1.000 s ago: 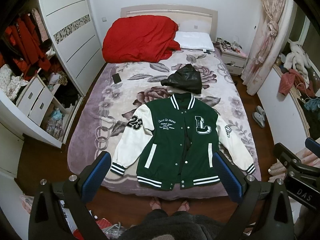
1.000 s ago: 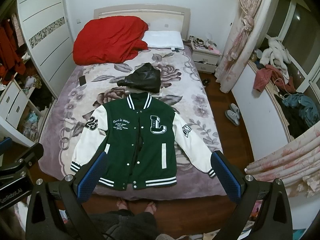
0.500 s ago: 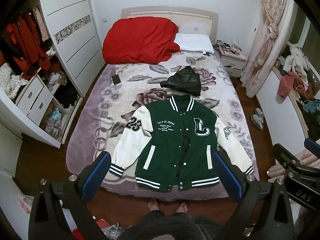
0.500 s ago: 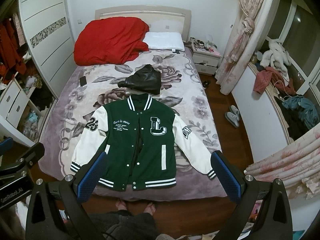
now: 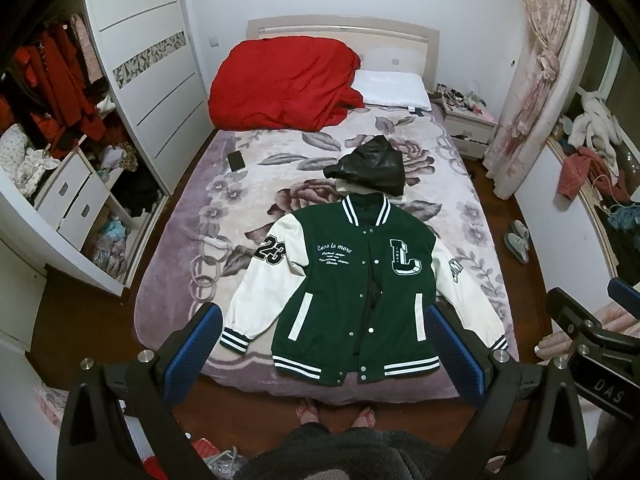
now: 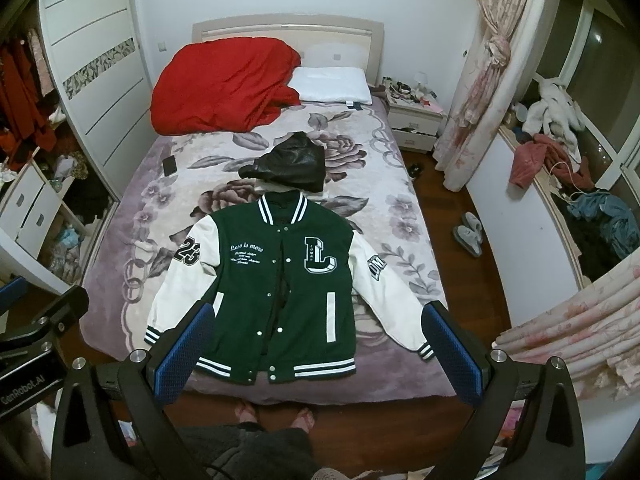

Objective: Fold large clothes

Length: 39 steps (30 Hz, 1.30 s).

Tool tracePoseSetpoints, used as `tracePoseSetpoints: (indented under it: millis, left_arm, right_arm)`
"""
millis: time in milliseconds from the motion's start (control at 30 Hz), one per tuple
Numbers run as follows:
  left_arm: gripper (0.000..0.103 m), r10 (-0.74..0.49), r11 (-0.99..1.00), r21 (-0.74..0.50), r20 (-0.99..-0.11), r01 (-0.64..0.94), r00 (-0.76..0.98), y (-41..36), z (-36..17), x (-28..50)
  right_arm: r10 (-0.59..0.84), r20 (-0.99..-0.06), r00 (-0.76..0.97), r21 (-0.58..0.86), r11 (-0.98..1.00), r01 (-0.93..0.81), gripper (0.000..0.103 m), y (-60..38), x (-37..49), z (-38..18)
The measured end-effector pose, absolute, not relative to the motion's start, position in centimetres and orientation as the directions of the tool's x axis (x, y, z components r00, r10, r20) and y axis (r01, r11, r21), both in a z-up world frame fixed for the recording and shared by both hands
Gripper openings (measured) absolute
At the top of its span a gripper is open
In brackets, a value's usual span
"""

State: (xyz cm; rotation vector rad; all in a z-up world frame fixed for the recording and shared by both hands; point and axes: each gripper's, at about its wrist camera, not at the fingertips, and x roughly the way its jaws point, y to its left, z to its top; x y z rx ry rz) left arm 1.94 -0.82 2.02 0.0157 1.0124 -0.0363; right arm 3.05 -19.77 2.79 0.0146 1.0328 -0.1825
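A green varsity jacket [image 5: 360,280] with white sleeves lies flat, front up, at the foot of the bed [image 5: 192,240]; it also shows in the right wrist view [image 6: 280,288]. My left gripper [image 5: 326,344] is open and empty, held high above the bed's foot end. My right gripper [image 6: 316,344] is open and empty too, held high beside it. Both are well clear of the jacket.
A folded black leather garment [image 5: 370,166] lies just beyond the jacket's collar. A red duvet [image 5: 284,84] and white pillow [image 5: 390,90] are at the head. A dark phone [image 5: 237,160] lies on the left side. Wardrobe [image 5: 148,80] left, nightstand [image 5: 470,124] and slippers [image 5: 518,238] right.
Both grippers have drawn slightly back and up, so the bed and jacket sit a little further away in view. Nothing on the bed has moved.
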Motion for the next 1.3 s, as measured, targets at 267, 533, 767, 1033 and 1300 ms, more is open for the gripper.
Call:
tracePoseSetpoints:
  millis: [267,533,767,1033,1300]
  left_arm:
    - [0.103,-0.026,0.999,-0.007,-0.846,0.038,0.532,-0.6,2.0,1.9]
    - [0.103,-0.028,0.999,-0.008,-0.845,0.038,0.534,-0.6,2.1,2.1]
    - [0.103,-0.029,0.999,-0.011,-0.842,0.036,0.538,-0.6,2.4,2.4]
    - [0.103,-0.029,0.999,-0.011,-0.841,0.037,0.54,-0.7,2.6,2.3]
    - [0.103,-0.019,0.999,0.0,-0.831,0.034,0.555,-0.7,2.3,1.9]
  right_arm:
    - [-0.141,-0.854,0.5,-0.071,0.985,0.156,0.103,-19.4,3.4,3.3]
    - [-0.139,-0.854,0.501,-0.068,0.985,0.157,0.103,-19.2,3.5,3.5]
    - [-0.141,-0.852,0.504,-0.071,0.985,0.154,0.103,-19.2,3.3,3.4]
    - [-0.136,-0.851,0.507,-0.069,0.986,0.149,0.103,-18.8,3.2,3.5]
    - [-0.134,-0.849,0.511,-0.065,0.987,0.149,0.103,-18.7,3.0,3.6]
